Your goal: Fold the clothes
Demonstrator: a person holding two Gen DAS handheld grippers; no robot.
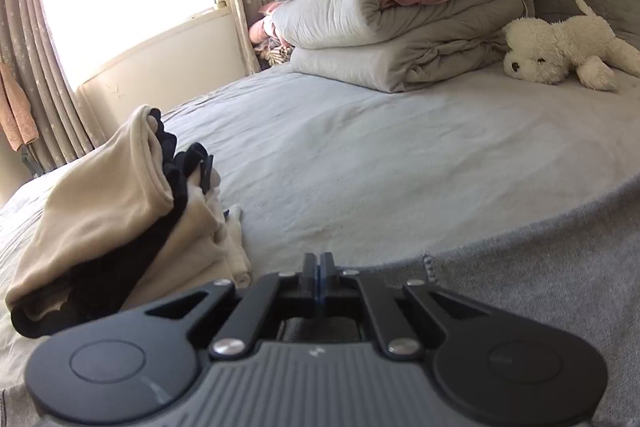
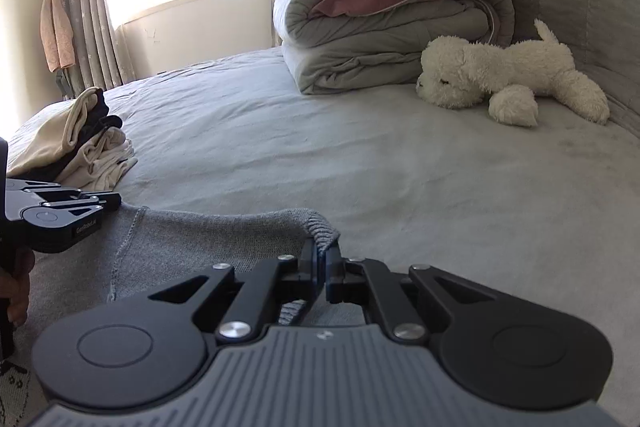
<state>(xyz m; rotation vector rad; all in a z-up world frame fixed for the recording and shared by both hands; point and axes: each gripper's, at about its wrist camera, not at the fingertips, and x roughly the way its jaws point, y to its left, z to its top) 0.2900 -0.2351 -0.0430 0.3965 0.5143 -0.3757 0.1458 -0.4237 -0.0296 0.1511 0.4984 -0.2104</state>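
A grey knit sweater (image 1: 520, 287) (image 2: 200, 239) lies flat on the near part of the bed. My right gripper (image 2: 322, 251) is shut on its ribbed edge, which bunches up between the fingers. My left gripper (image 1: 319, 261) is shut at the sweater's far edge, with dark knit fabric showing behind the fingers. In the right wrist view the left gripper (image 2: 114, 201) sits at the sweater's left end, held by a hand (image 2: 16, 287). A pile of cream and black clothes (image 1: 100, 207) (image 2: 80, 147) rests just left of it.
The grey bedsheet (image 1: 380, 167) (image 2: 400, 167) stretches ahead. At the back stand a folded grey and pink duvet (image 1: 400, 27) (image 2: 380, 27) and a white plush dog (image 1: 560, 47) (image 2: 500, 79). A bright window with curtains (image 1: 24, 47) is at far left.
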